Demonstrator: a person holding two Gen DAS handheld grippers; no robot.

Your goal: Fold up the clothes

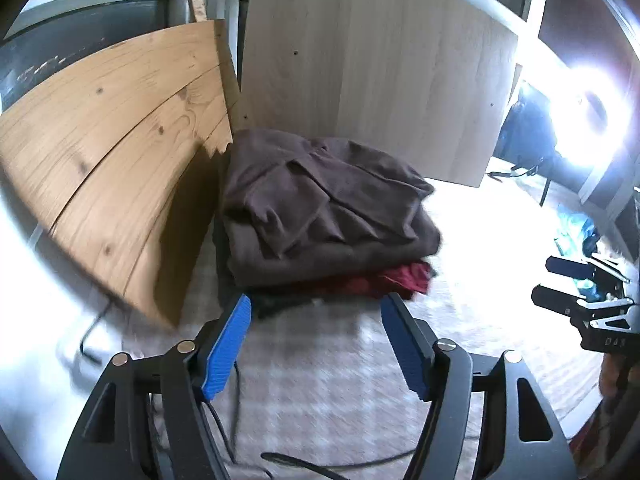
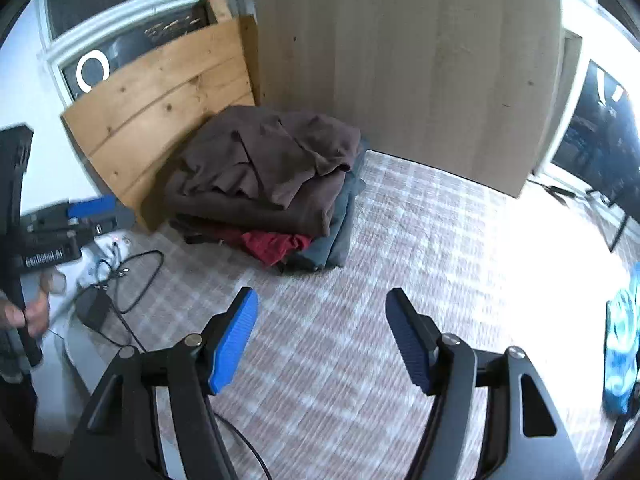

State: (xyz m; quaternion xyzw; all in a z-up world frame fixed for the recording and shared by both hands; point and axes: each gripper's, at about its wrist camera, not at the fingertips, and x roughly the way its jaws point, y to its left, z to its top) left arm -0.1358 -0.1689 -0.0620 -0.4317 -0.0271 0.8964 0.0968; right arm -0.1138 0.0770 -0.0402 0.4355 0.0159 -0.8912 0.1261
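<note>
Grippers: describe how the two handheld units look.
Both the left gripper and right gripper have black angular frames with triangular cut-outs, silver pivot bolts and ribbed blue finger pads. White "GenRobot.AI" lettering marks the left unit's body.

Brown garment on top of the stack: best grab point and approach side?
Probably the brown garment at its loose near-right corner, coming from the open plaid-cover side. That edge overhangs the stack; wood boards block the left and back. Both grippers are open and empty.
</note>
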